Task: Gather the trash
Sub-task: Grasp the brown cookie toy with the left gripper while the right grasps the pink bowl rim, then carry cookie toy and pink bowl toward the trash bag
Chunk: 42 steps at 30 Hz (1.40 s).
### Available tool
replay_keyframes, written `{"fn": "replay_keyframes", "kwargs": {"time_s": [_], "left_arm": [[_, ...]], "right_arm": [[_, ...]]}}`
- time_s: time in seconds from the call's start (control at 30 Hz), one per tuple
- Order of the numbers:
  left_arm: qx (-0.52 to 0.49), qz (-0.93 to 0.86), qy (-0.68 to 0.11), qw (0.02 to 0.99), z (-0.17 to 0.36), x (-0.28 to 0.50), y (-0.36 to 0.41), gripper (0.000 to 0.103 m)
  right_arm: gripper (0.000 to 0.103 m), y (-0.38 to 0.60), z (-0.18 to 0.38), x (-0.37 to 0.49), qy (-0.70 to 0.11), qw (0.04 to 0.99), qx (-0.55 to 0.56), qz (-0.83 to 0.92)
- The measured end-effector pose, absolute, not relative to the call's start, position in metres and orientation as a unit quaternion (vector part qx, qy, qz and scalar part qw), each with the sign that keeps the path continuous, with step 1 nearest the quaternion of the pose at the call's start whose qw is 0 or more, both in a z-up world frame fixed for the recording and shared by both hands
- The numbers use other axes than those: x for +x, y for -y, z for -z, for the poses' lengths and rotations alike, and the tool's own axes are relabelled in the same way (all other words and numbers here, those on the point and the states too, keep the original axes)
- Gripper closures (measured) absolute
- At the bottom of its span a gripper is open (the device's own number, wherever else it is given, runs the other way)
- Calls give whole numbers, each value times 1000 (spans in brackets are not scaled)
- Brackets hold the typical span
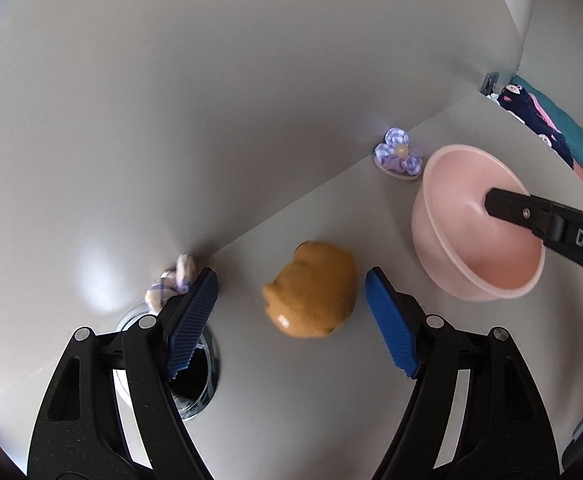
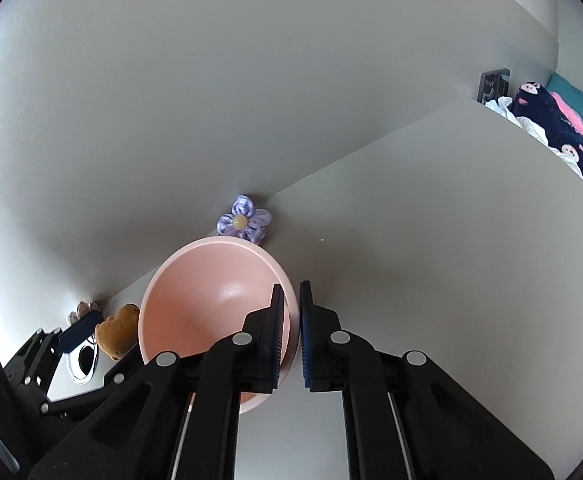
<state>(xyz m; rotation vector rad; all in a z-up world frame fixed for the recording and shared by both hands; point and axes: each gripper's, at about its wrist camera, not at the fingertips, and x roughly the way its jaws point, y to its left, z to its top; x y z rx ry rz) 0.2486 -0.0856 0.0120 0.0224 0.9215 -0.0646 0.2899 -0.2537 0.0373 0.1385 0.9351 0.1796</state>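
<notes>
Pink, smooth and glossy, the bowl (image 2: 211, 304) has its rim pinched between the pads of your right gripper (image 2: 291, 336), at about four o'clock on the rim. I judge you are at the step of taking the bowl to receive trash. Your left gripper (image 1: 291, 320) is spread around the brown, soft-looking lump (image 1: 311, 290), not touching it. Next, close on the lump and drop it into the bowl. Two lilac fabric flowers (image 1: 397, 156) lie along the wall (image 1: 211, 100).
</notes>
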Motion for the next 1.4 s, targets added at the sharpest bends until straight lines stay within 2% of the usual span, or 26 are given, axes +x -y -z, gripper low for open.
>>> {"fn": "replay_keyframes", "kwargs": {"time_s": [0.07, 0.13, 0.17, 0.5, 0.8, 1.2, 1.4], "left_arm": [[17, 32, -445, 895, -12, 251, 91, 30], [23, 34, -441, 896, -13, 251, 94, 59], [23, 35, -440, 897, -13, 251, 95, 64], [21, 39, -441, 896, -18, 245, 102, 65], [35, 58, -426, 902, -46, 209, 128, 65], [63, 104, -410, 904, -71, 151, 188, 65], [89, 146, -401, 900, -79, 116, 242, 65]], "right_arm": [[94, 260, -36, 289, -450, 886, 70, -88], [94, 260, -36, 288, -451, 885, 73, -87], [94, 258, -36, 287, -451, 885, 73, -88], [94, 270, -43, 270, -450, 886, 74, -81], [94, 320, -59, 238, -439, 890, 105, -66], [94, 398, -81, 159, -418, 898, 137, -26], [94, 444, -91, 114, -403, 902, 153, -3]]}}
